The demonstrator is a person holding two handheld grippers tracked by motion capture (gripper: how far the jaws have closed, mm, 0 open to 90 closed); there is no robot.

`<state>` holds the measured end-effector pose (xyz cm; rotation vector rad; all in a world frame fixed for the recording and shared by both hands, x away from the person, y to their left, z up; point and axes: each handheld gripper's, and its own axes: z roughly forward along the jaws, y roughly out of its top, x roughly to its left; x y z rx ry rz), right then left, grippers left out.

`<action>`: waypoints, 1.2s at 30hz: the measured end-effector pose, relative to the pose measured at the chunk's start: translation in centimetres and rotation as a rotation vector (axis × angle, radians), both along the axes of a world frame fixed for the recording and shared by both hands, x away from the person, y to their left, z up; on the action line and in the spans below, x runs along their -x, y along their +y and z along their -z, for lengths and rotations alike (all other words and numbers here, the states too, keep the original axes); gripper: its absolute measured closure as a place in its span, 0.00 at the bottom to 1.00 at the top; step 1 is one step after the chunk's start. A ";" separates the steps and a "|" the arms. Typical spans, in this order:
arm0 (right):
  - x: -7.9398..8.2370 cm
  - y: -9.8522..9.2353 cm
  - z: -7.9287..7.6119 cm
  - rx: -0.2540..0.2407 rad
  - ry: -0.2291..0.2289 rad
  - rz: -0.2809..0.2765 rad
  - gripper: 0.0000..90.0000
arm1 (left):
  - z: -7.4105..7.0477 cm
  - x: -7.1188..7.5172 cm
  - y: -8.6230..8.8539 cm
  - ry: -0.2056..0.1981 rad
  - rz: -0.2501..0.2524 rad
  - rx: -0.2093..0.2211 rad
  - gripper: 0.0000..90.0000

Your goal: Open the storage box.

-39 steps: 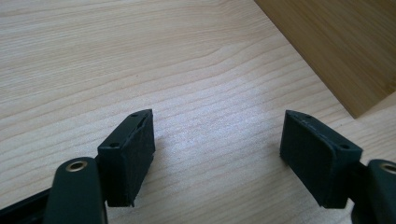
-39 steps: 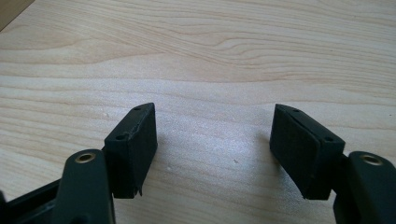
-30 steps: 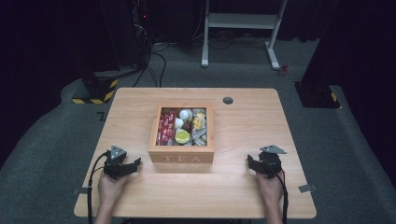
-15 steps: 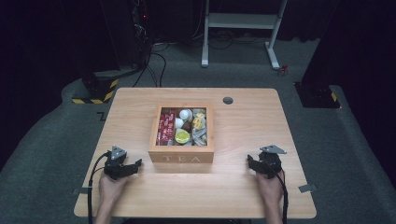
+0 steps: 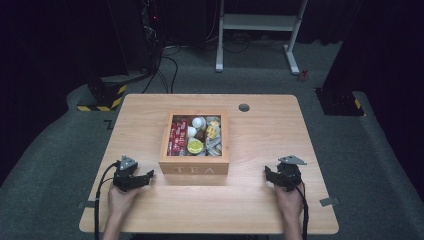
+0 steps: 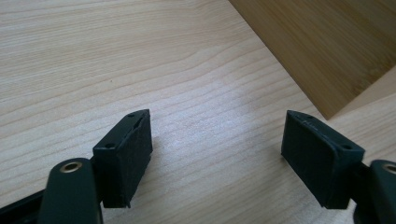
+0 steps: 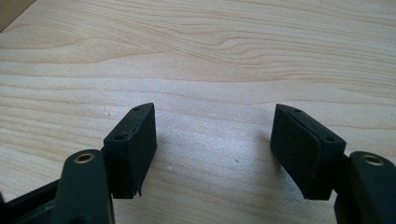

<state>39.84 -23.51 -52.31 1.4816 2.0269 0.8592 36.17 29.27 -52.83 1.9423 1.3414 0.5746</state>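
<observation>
Table [image 5: 260, 200] carries the open TEA box [image 5: 194, 169] at centre; high view alone shows its packets. Left gripper [image 5: 148, 176] just beside the box corner, jaws just opened, wide, empty. Right gripper [image 5: 268, 175] well apart — wide, empty, resting low.

A dim lab or studio, with a lone wooden table [image 5: 260, 210] on grey carpet [image 5: 380, 165] (hazard-striped stand bases [image 5: 102, 97], trailing floor cables [image 5: 165, 70]).
</observation>
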 end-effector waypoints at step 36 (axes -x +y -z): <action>0.0 0.0 0.0 -0.003 0.002 0.000 0.35 | -1.8 2.4 -1.1 -0.061 0.231 0.173 0.87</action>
